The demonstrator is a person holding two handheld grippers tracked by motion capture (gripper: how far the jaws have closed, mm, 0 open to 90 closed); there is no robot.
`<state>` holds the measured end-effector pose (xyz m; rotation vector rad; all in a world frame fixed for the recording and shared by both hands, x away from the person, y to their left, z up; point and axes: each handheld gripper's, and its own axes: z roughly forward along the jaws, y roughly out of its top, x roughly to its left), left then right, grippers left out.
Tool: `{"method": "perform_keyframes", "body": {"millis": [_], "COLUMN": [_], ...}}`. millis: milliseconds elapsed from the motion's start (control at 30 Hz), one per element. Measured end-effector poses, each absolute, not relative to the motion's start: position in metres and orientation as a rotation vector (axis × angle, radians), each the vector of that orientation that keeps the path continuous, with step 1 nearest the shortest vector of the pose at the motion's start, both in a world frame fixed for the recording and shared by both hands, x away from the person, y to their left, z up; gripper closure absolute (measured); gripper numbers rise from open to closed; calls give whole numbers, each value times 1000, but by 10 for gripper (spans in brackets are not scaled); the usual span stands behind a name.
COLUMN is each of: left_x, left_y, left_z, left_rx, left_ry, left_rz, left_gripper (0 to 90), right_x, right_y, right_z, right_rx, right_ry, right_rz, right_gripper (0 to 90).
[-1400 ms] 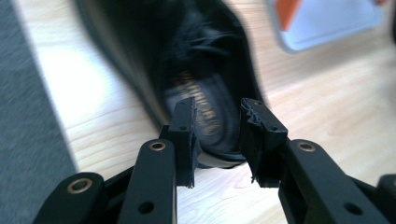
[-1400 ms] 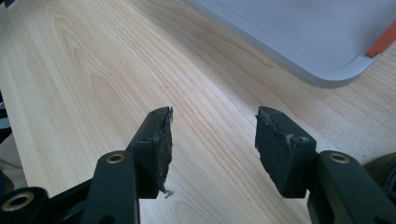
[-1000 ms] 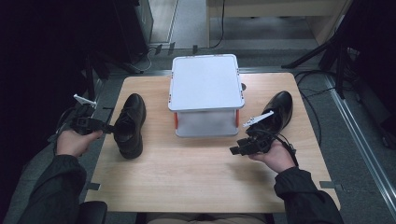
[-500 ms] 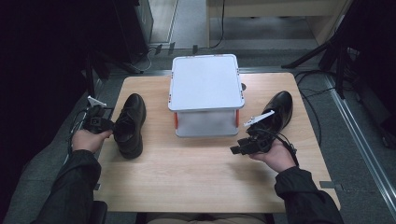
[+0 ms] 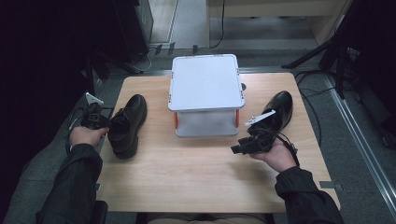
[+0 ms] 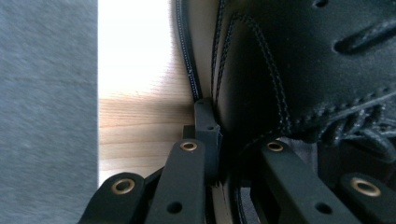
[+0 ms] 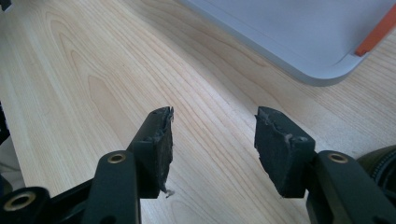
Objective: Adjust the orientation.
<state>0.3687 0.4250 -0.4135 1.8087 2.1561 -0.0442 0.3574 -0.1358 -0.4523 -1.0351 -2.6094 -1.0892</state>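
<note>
The left tongs (image 6: 212,154) straddle the side wall of the left shoe (image 5: 125,125) at its collar: one jaw lies against the outside of the leather, the other reaches into the opening. Whether they have fully pinched the wall I cannot quite tell from so close, but they look closed onto it. The right tongs (image 7: 212,149) stand wide apart with nothing between them, hovering over bare counter (image 5: 187,177) near the corner of the white lidded box (image 5: 205,88), with the right shoe (image 5: 278,112) just beside the right hand (image 5: 275,154).

The shoes are black leather lace-ups, and by my judgement moderately heavy, with a stiff sole and heel but a pliable upper that will fold under a pinch. The polished surface may be slick, so the collar edge or heel counter looks the surest hold; from the collar, the toe would likely sag.

The left shoe lies on the counter's left side, its long axis running from near to far and leaning a little rightward at the far end. The right shoe lies on the right side, likewise near to far. Which end is the toe is hard to say from above.
</note>
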Motion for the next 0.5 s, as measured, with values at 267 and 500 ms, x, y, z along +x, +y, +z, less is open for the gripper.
{"method": "perform_keyframes", "body": {"millis": [267,500], "left_x": [377,392], "left_y": [424,412], "left_z": [-401,-372], "left_rx": [1753,1779], "left_ry": [2158,2145], "left_rz": [-74,-77], "left_gripper": [855,854], "right_x": [358,358], "right_y": [-138,-138], "right_z": [-452,-453], "right_rx": [-1043,-1038], "right_ry": [-2603,-2604], "right_rz": [-1092,-1088], "right_gripper": [479,479]}}
